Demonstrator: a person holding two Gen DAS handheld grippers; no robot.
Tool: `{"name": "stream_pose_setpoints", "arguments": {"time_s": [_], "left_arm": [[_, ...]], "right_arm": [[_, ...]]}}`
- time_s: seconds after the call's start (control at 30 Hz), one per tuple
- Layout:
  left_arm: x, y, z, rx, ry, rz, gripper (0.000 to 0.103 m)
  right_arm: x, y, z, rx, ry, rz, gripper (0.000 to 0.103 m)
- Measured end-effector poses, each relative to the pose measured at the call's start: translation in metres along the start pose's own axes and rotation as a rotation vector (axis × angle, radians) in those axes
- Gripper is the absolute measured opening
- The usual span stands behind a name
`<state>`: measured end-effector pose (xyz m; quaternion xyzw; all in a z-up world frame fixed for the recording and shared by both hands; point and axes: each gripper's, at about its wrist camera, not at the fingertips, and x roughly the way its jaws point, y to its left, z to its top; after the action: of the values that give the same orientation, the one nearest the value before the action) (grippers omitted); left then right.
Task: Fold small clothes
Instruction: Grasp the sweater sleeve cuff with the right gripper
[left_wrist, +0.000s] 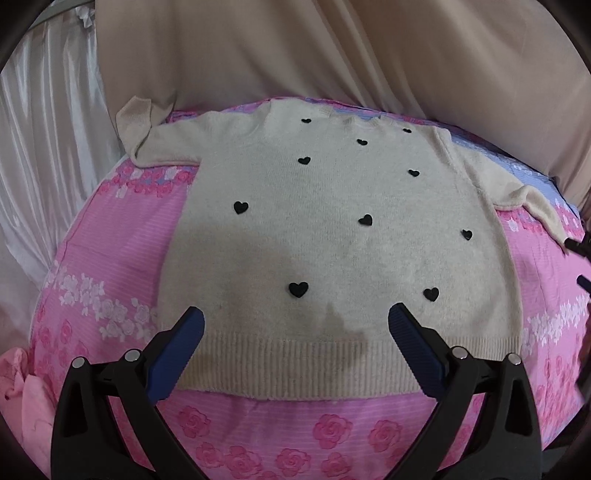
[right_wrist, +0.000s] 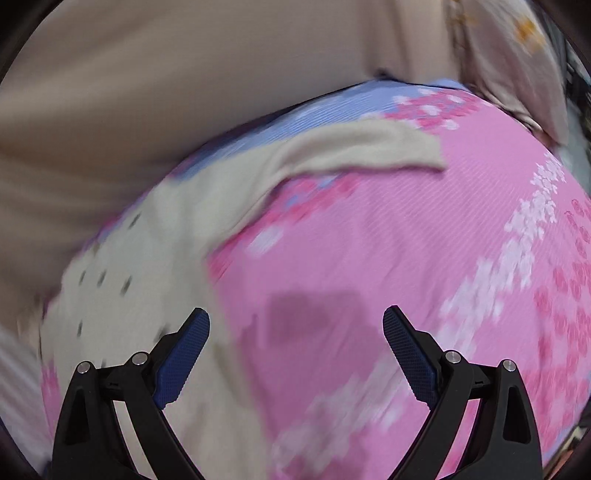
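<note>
I see a small cream sweater (left_wrist: 332, 236) with black heart appliqués (left_wrist: 298, 288) lying flat and face up on a pink floral bedcover (left_wrist: 110, 266). Its ribbed hem (left_wrist: 295, 365) is nearest my left camera and its neckline lies at the far edge. One sleeve (left_wrist: 147, 140) extends to the left in that view, its cuff turned up against the beige drape (left_wrist: 295, 55) behind the bed. The other sleeve (left_wrist: 517, 195) runs out to the right and angles down over a blue patch of the cover.

The left hand-held gripper (left_wrist: 295, 325) is spread wide, holding nothing. It hovers over the hem, both blue pads (left_wrist: 177, 354) above the lower body of the sweater. I cannot tell whether the pads touch the knit.

The right wrist view is heavily motion-blurred. The right hand-held gripper (right_wrist: 295, 325) is likewise spread wide and empty. It sits above bare pink cover beside the sweater, with its left pad (right_wrist: 184, 354) over the garment's side edge. The sleeve (right_wrist: 351, 151) on that side stretches away across the cover ahead of it.

A pink cloth (left_wrist: 22, 398) lies bunched at the lower left of the left view.
</note>
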<state>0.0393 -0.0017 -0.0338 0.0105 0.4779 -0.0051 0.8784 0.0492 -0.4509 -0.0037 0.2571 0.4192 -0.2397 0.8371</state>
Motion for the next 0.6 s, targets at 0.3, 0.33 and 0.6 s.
{"name": "stream_pose_setpoints", "arguments": {"time_s": [0.3, 0.33, 0.6], "left_arm": [[0.023, -0.044, 0.002, -0.038, 0.087, 0.098, 0.098], [0.025, -0.049, 0.002, -0.048, 0.096, 0.100, 0.098], [0.030, -0.088, 0.013, -0.013, 0.089, 0.076, 0.098]], "right_arm": [[0.128, -0.144, 0.129, 0.423, 0.080, 0.023, 0.082], [0.136, -0.146, 0.133, 0.435, 0.083, 0.025, 0.082], [0.132, -0.164, 0.172, 0.483, -0.045, 0.074, 0.007]]}}
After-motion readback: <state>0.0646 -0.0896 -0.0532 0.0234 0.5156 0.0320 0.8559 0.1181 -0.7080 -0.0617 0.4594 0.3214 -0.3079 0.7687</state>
